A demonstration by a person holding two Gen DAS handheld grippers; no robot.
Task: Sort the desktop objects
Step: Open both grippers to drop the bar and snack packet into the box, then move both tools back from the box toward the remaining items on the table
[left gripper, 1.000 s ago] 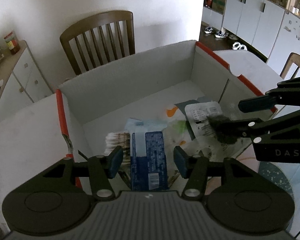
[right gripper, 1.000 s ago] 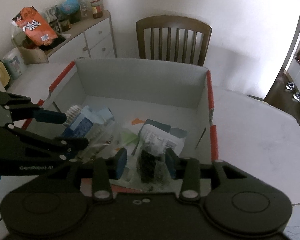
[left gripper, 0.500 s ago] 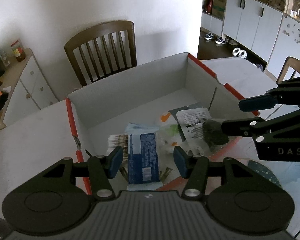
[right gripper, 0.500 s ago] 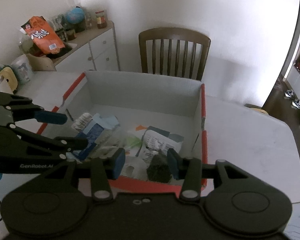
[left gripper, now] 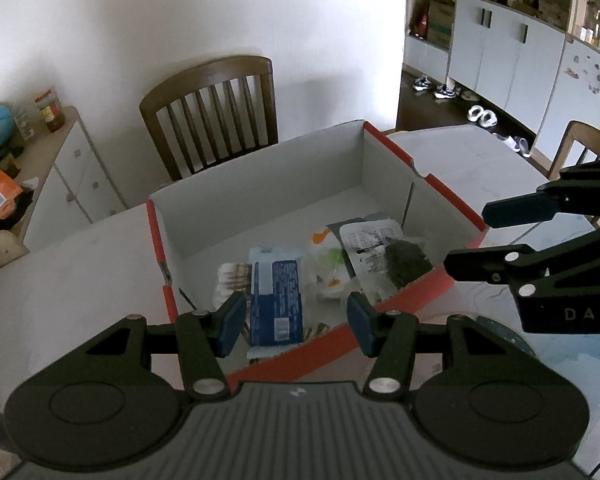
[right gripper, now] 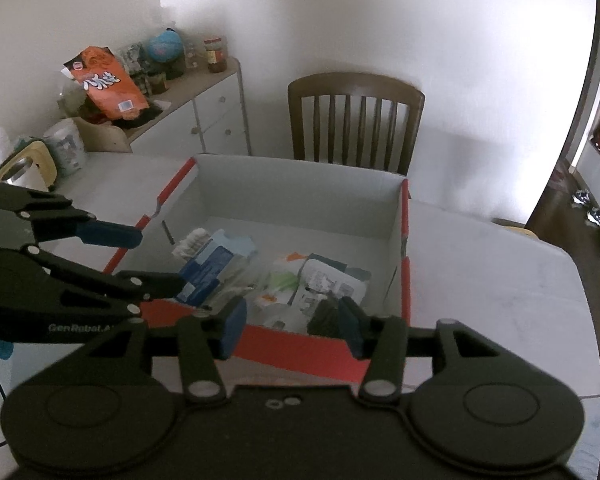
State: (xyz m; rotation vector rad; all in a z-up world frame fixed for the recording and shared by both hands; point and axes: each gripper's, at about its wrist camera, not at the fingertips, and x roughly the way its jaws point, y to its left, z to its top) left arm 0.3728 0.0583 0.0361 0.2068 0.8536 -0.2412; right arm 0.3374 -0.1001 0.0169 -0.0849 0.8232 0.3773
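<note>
A cardboard box (left gripper: pixel 452 189) with red edges and a white inside stands on the table. In it lie a blue packet (left gripper: pixel 276 300), cotton swabs (left gripper: pixel 229 282), a white labelled packet (left gripper: pixel 370 238) and a dark green packet (left gripper: pixel 405 263). My left gripper (left gripper: pixel 296 328) hangs open over the box's near wall with nothing between its fingers. My right gripper (right gripper: pixel 292 328) is above the near wall (right gripper: pixel 300 350), its jaws opening and empty. The dark packet (right gripper: pixel 323 317) rests in the box just beyond its right finger. Each gripper shows in the other's view: right gripper (left gripper: pixel 474 236), left gripper (right gripper: pixel 160 260).
A wooden chair (right gripper: pixel 356 120) stands behind the box. A white sideboard (right gripper: pixel 204 108) at the far left carries an orange bag (right gripper: pixel 104 80), jars and a globe. A toaster (right gripper: pixel 24 164) sits at the table's left end. White table top (right gripper: pixel 480 272) lies right of the box.
Both grippers have drawn back and up from the box. The dark packet that was between the right gripper's fingers now lies in the box, and those jaws stand wider.
</note>
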